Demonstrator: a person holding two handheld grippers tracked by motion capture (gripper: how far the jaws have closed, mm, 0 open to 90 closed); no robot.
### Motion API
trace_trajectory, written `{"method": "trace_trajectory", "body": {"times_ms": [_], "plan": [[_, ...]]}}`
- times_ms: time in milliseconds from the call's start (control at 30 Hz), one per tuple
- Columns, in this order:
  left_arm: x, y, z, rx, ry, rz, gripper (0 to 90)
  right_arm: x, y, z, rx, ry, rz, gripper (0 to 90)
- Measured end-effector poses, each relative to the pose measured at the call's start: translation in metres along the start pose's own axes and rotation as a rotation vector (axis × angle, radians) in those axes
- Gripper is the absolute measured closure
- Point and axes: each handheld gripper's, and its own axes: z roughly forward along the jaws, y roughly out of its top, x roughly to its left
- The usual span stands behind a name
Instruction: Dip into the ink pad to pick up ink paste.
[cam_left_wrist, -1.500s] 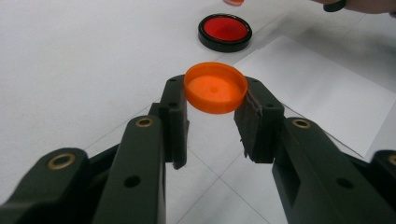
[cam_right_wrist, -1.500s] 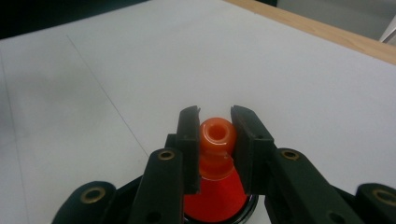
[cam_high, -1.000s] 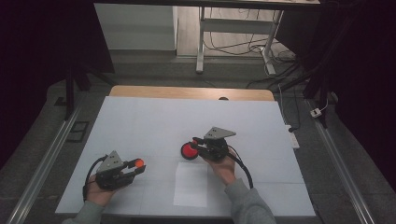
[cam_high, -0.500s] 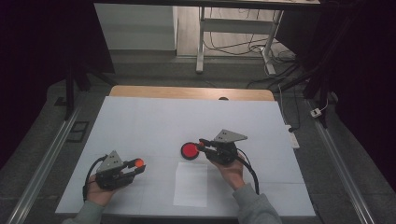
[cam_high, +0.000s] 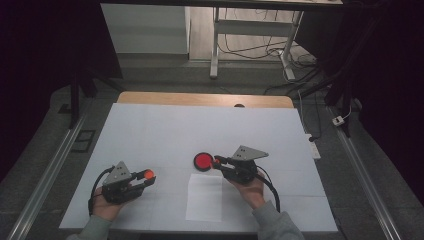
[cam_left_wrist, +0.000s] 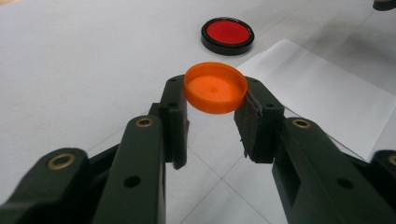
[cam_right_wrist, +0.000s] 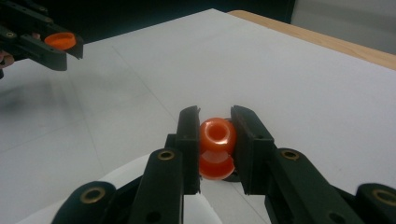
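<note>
High view: we see the left gripper (cam_high: 142, 178) low on the white desk (cam_high: 150, 130), jaws clenched on an orange cap (cam_high: 148, 174); the right gripper (cam_high: 220, 163) sits just beside a red disc in a black rim (cam_high: 203, 161), with a white paper sheet (cam_high: 205, 197) near it toward the person.

Left gripper view: jaws grip the orange cap (cam_left_wrist: 215, 87) by its rim, open side up, clear of the desk; the disc (cam_left_wrist: 228, 35) lies well beyond, the sheet (cam_left_wrist: 322, 98) to one side.

Right gripper view: jaws grasp a small orange bottle (cam_right_wrist: 216, 148) by its sides, mouth toward the camera; the other gripper with its cap (cam_right_wrist: 60, 40) shows far off.

Risk: we judge the cap's hold shallow, at the jaw tips only; a twist could pop it free. The rounded bottle could slip if squeezed unevenly.

Count: two grippers, one cap, one bottle, one disc, one sheet.
</note>
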Motion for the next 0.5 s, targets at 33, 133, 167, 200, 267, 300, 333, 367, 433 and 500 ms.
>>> {"method": "trace_trajectory", "body": {"times_ms": [33,133,167,200,267,300,333,367,433,500], "plan": [[0.0001,0.0000,0.0000,0.000,0.000,0.000,65.1,0.0005,-0.0001,-0.0007,0.000,0.000,-0.001,72.2],[0.0001,0.0000,0.0001,0.001,-0.001,0.000,65.1,0.0024,0.0003,-0.0021,0.002,0.005,-0.007,72.2],[0.0001,0.0000,0.0001,0.001,-0.001,0.000,65.0,0.0032,0.0004,-0.0023,0.002,0.010,-0.009,72.2],[0.0001,0.0000,0.0001,0.001,-0.001,0.000,65.1,0.0039,0.0004,-0.0027,0.004,0.014,-0.012,72.2],[0.0002,0.0000,0.0000,0.000,0.000,-0.001,65.0,0.0055,0.0004,-0.0033,0.001,0.018,-0.015,72.2],[0.0003,0.0000,0.0000,0.000,0.000,-0.001,65.1,0.0059,0.0005,-0.0041,0.003,0.018,-0.019,72.2],[0.0005,-0.0001,0.0002,0.000,0.001,-0.001,65.1,0.0064,0.0005,-0.0047,-0.001,0.018,-0.018,72.1],[0.0007,-0.0002,0.0003,0.001,0.000,-0.002,65.1,0.0068,0.0009,-0.0058,0.001,0.017,-0.019,72.1],[0.0007,-0.0002,0.0004,0.001,0.001,-0.001,65.0,0.0076,0.0015,-0.0075,-0.004,0.019,-0.021,72.2],[0.0006,-0.0002,0.0002,0.001,0.001,-0.001,65.1,0.0081,0.0018,-0.0089,-0.004,0.020,-0.023,72.2]]}}
